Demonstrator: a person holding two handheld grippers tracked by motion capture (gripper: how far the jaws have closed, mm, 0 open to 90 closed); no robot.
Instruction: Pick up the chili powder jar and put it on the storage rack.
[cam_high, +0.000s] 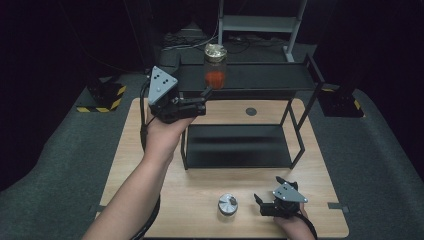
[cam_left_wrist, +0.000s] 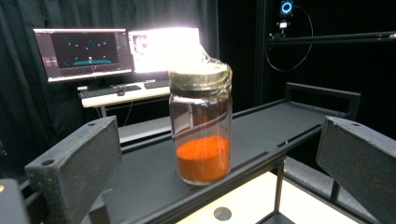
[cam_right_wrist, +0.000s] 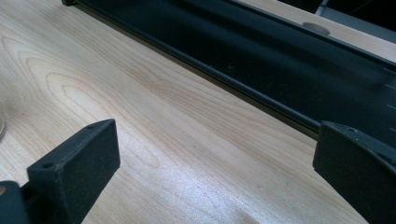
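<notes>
so, nearest the person, the right tongs (cam_high: 260, 204) rest low over the worktop (cam_high: 200, 210), jaws spread with nothing between them, just beside a small metal-lidded jar (cam_high: 227, 204) standing on the wood. further out, the left tongs (cam_high: 206, 93) are raised to the top shelf (cam_high: 270, 76) of the black rack, jaws wide apart and clear of the glass. between them, in the left gripper view, stands the spice jar (cam_left_wrist: 202, 126), upright near the shelf's front edge, orange powder in its bottom. i'd judge that jar placed; the small one looks left to shelve.
</notes>
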